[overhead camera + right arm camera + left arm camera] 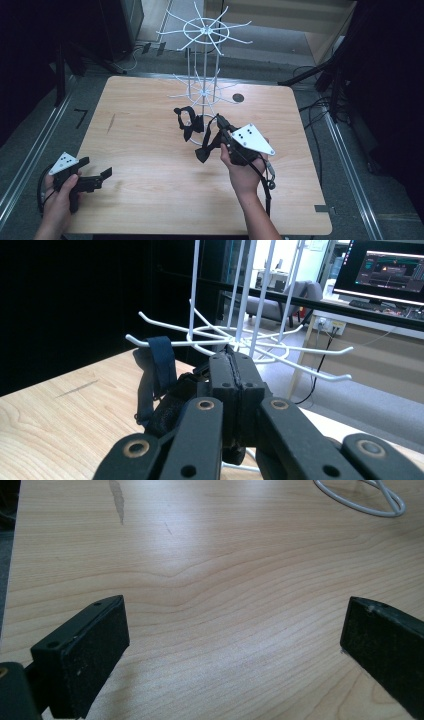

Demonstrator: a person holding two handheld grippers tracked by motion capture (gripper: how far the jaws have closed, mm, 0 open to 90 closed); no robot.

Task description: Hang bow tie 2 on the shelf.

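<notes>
High view first: nearest to me, at the front left corner of the wooden table [150,190], the left gripper [95,181] sat low in the person's left hand [59,192], its jaws spread wide with bare wood between them. Left gripper view bore that out, with the two black pads [90,655] far apart over the grain and nothing gripped.

Further in, right of centre, the right hand [243,172] held the right gripper [223,136] pointed toward the middle of the table. Its jaws were pressed together, pinching a black strap [206,146]. The strap looked like flat dark webbing, limp and folded, with a loop end dangling below the jaws and close to the tabletop. Right gripper view showed the closed fingers [235,385] meeting at a thin seam, with the dark strap [159,382] bunched to their left and one band rising up over a white prong.

Beyond that, another black strap piece [189,121] hung at the foot of the white wire rack [204,75], just beside the held one. The rack stood upright toward the back of the table, its hooked arms fanning out in two tiers.
</notes>
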